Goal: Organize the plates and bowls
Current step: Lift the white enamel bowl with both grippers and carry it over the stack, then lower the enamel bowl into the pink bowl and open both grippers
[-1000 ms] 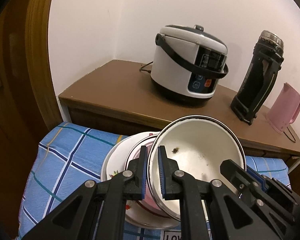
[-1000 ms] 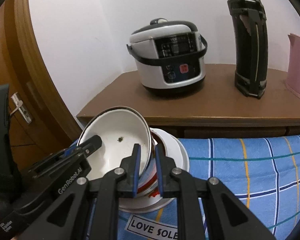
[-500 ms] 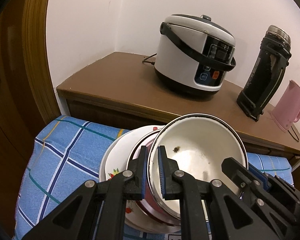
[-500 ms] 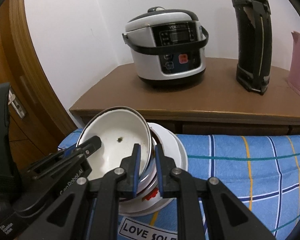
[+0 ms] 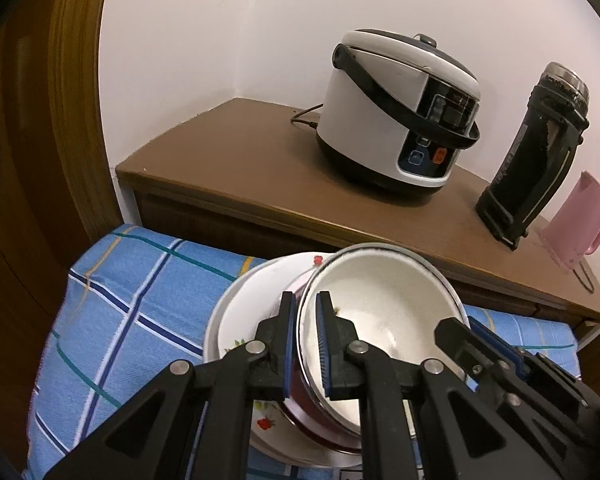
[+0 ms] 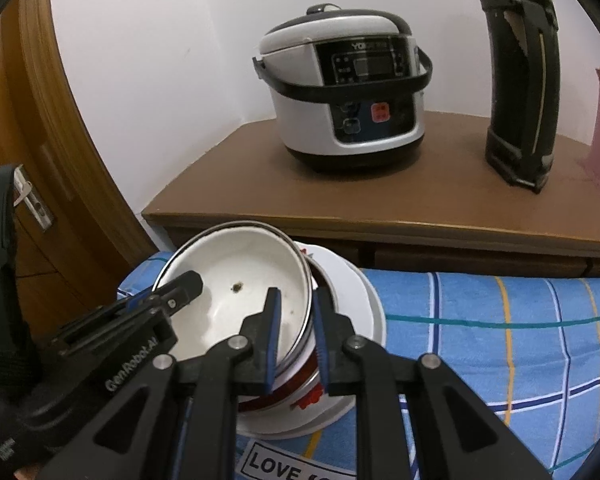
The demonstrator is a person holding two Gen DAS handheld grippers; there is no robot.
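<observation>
Both grippers pinch opposite rim edges of the white bowl (image 5: pixel 384 312), left gripper (image 5: pixel 306 344) at nine o'clock, right gripper (image 6: pixel 296 336) at three, its jaws just loosening, nesting it level in the stacked plates (image 5: pixel 240 320) on the blue cloth (image 5: pixel 120 300)

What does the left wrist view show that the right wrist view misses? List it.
Left only: the cord behind the cooker and the thermos cap. Right only: a door handle and the LOVE label. Both: the cooker, the plates, and the bowl, with the left gripper and right gripper at opposite sides, the rim between their jaws.
</observation>
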